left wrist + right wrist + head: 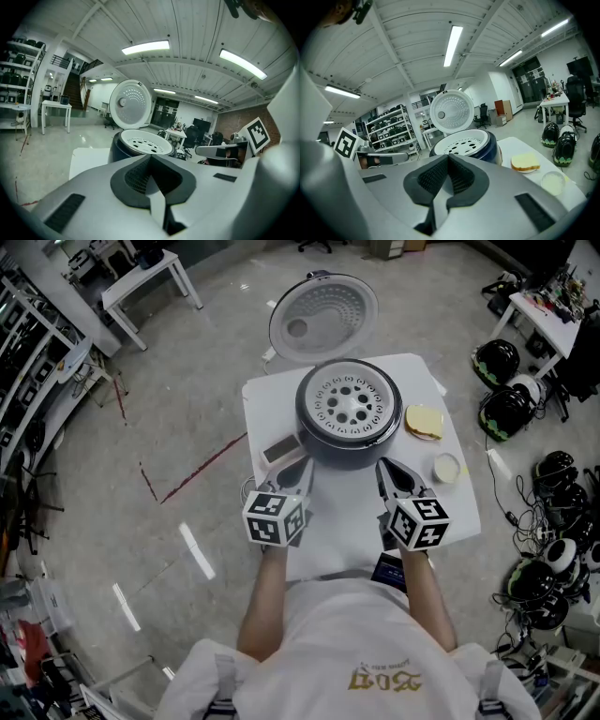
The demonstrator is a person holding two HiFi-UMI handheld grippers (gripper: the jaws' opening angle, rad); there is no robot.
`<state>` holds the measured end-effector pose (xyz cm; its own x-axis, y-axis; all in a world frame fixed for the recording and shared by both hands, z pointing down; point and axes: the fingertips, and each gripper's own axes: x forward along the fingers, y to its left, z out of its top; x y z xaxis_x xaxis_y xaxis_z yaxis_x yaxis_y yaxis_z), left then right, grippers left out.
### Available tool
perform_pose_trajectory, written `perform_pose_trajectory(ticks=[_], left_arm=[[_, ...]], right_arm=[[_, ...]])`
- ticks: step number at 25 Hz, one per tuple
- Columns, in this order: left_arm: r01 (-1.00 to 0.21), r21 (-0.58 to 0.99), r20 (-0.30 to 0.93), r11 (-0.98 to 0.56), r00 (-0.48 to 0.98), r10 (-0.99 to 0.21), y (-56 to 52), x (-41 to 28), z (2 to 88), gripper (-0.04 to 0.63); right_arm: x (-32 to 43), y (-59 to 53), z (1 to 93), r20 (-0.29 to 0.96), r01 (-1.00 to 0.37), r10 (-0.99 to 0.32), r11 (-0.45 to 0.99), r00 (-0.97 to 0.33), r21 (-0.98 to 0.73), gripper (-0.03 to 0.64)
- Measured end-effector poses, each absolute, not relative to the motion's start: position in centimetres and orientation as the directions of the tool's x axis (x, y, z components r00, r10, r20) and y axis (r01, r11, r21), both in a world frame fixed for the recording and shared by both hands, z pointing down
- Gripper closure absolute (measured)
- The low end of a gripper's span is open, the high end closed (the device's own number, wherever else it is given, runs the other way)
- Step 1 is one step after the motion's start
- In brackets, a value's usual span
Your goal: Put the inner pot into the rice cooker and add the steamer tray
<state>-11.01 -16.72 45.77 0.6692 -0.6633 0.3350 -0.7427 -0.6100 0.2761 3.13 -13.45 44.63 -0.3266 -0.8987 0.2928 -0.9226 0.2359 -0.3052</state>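
The dark rice cooker (pixel 323 448) stands at the back of the white table (pixel 347 540) with its round lid (pixel 323 320) swung open behind it. The white perforated steamer tray (pixel 348 406) sits in its mouth; the inner pot is hidden beneath. Both gripper views show the tray (pixel 143 142) (pixel 466 141) ahead. My left gripper (pixel 298 472) is shut and empty, just in front of the cooker's left side. My right gripper (pixel 392 474) is shut and empty in front of its right side. Neither touches the cooker.
A yellow sponge on a small plate (pixel 424 422) and a small round dish (pixel 447 468) lie to the cooker's right. A grey flat block (pixel 280 448) lies at its left. Helmets (pixel 502 390) and cables crowd the floor at right; white tables (pixel 141 282) stand far left.
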Motion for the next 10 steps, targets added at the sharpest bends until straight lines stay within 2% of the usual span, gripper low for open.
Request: perform_pose_trajectory(ticks=[10], left_arm=[[-0.728, 0.337, 0.315, -0.596, 0.684, -0.657, -17.17, -10.58, 46.28, 0.578]], right_arm=[[3.58, -13.72, 45.39, 0.297, -0.918, -0.894, 0.242, -0.337, -0.314, 0.606]])
